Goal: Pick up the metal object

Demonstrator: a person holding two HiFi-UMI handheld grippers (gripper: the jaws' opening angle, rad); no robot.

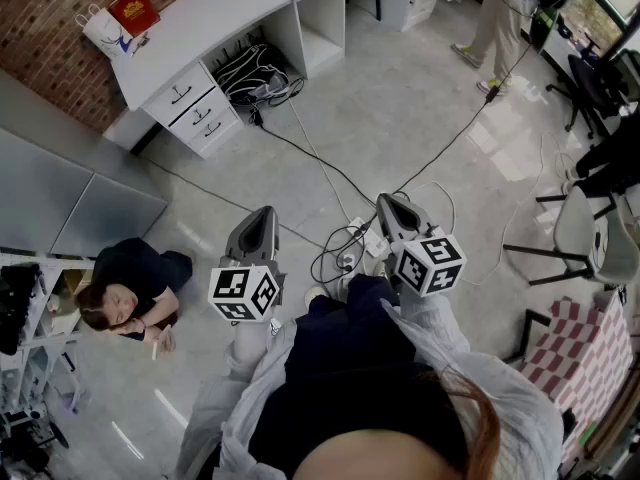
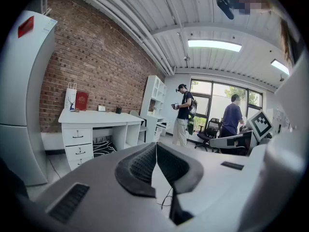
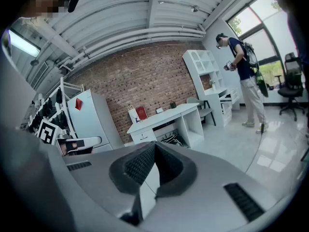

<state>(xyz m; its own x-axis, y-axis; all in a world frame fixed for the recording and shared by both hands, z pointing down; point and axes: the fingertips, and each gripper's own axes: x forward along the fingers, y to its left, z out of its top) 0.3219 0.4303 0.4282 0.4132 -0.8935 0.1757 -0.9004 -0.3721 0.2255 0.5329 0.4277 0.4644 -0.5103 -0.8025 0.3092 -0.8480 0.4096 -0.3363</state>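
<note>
Over a grey floor (image 1: 400, 98) crossed by cables (image 1: 330, 180), the person holds both tools out in front at a slight downward tilt. The left hand-held gripper (image 1: 264, 212) is clenched: in its own view the two ribbed pads meet at their tips with nothing between them. The right hand-held gripper (image 1: 389, 199) is clenched and empty too, its pads pressed together.

The metal object cannot be found in any view. The head view shows only the floor, the cables, a power strip (image 1: 372, 240), a white surface (image 1: 240, 13) with drawers against the brick wall, a person low on the floor (image 1: 125, 293) and another person standing (image 1: 505, 13) far off. The two gripper views look across the room at the same surface and shelving. So which way the object points, and how its long axis lies, cannot be told from here.

As I judge it, the pick-up is not yet under way; this is a moment of searching or getting into position. The next move calls for finding the object first, then turning towards it, parting the jaws of one hand-held gripper, and lining that opening across the object's narrower side before closing.
</note>
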